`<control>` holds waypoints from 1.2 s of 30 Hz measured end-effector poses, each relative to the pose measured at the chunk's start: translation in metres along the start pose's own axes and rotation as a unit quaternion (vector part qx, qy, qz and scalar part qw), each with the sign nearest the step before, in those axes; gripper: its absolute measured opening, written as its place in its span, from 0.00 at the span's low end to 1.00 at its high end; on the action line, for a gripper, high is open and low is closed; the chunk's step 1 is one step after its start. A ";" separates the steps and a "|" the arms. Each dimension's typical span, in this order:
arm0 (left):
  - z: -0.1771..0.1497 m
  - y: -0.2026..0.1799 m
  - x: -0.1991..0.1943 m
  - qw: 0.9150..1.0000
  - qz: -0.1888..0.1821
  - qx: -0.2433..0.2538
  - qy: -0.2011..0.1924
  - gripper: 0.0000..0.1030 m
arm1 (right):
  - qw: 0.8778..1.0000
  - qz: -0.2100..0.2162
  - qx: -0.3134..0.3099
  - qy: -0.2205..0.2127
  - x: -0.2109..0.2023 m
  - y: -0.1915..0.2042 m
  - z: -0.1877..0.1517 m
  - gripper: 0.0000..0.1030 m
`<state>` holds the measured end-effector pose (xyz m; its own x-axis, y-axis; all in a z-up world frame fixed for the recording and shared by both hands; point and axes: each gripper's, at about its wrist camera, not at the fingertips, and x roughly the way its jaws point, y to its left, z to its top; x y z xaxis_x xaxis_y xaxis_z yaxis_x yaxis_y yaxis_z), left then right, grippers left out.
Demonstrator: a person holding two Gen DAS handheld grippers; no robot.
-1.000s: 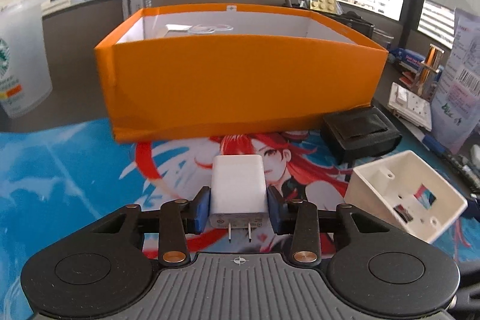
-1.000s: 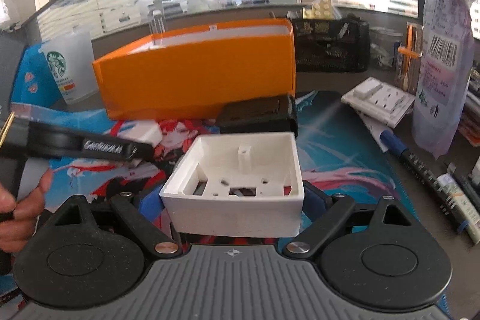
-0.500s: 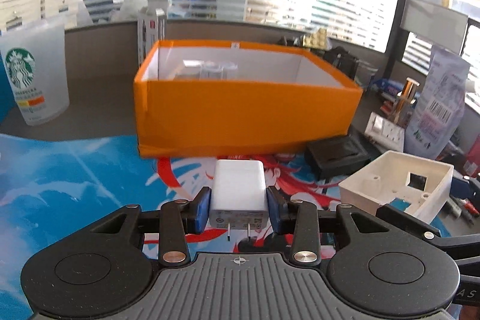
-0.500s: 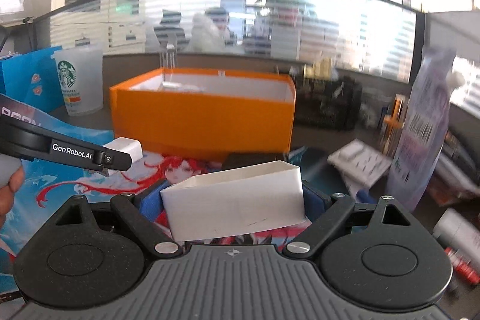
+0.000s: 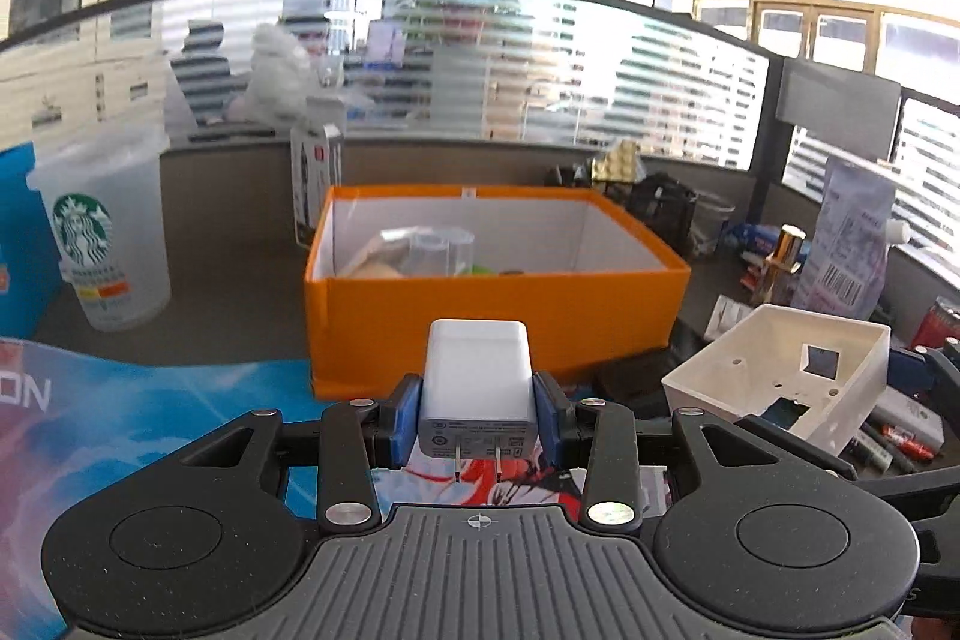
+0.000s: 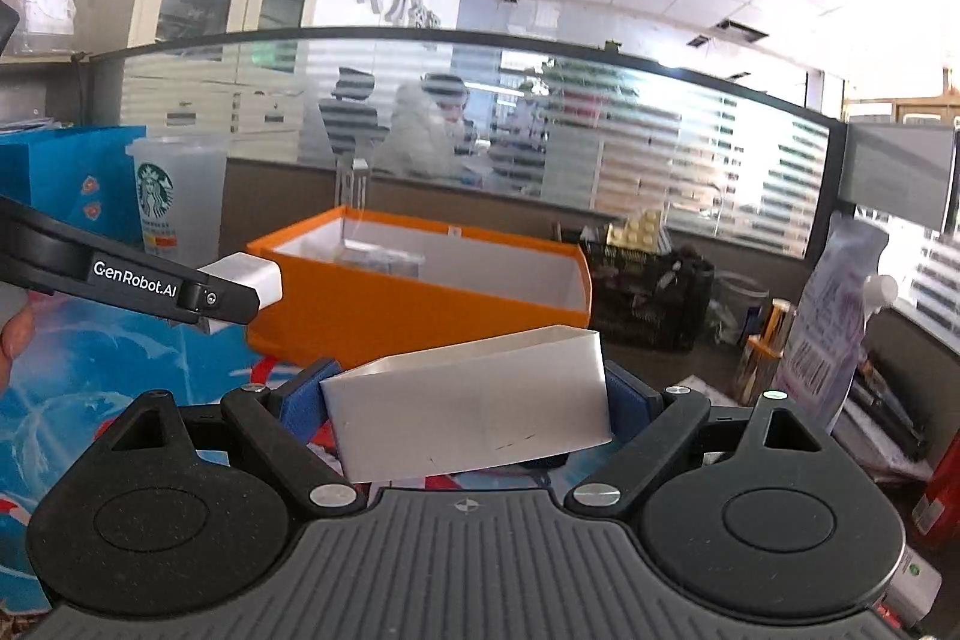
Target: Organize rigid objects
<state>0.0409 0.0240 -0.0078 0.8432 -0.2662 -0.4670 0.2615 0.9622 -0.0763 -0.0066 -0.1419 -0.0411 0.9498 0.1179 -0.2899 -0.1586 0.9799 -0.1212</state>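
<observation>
Charger clamped in left gripper (prongs toward camera), held above mat short of orange box, box holds clear plastic items, contents blurry, right gripper closed on tilted white junction box, Starbucks cup left of box.

surface: grey desk top | on it: printed blue-red anime desk mat, open orange cardboard box partly on mat's far edge, frosted plastic Starbucks cup left of box, white switch plate and pens on right
</observation>
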 end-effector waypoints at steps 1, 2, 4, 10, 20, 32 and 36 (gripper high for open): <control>0.001 0.000 -0.002 1.000 0.000 0.000 -0.003 0.36 | 1.000 -0.001 -0.002 -0.004 -0.001 0.001 0.002 0.86; 0.001 0.000 -0.004 1.000 0.001 0.001 -0.006 0.36 | 1.000 -0.003 -0.005 -0.008 -0.003 0.002 0.004 0.86; 0.003 0.001 -0.008 1.000 0.003 0.001 -0.012 0.36 | 1.000 -0.006 -0.010 -0.015 -0.006 0.005 0.007 0.86; 0.010 0.005 -0.017 1.000 0.005 0.000 -0.026 0.36 | 0.999 -0.008 -0.013 -0.032 -0.013 0.006 0.017 0.86; 0.024 0.008 -0.025 0.999 0.009 -0.001 -0.047 0.36 | 0.998 -0.013 -0.020 -0.060 -0.017 0.007 0.035 0.86; 0.047 0.018 -0.023 0.997 0.021 -0.013 -0.068 0.36 | 0.996 -0.020 -0.019 -0.084 -0.008 0.000 0.056 0.86; 0.054 0.021 -0.021 0.997 0.024 -0.014 -0.072 0.36 | 0.996 -0.022 -0.017 -0.088 -0.003 -0.003 0.060 0.86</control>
<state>0.0543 0.0463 0.0483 0.9138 -0.2239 -0.3388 0.2080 0.9746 -0.0831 0.0073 -0.1355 0.0167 0.9882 0.1035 -0.1130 -0.1212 0.9792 -0.1629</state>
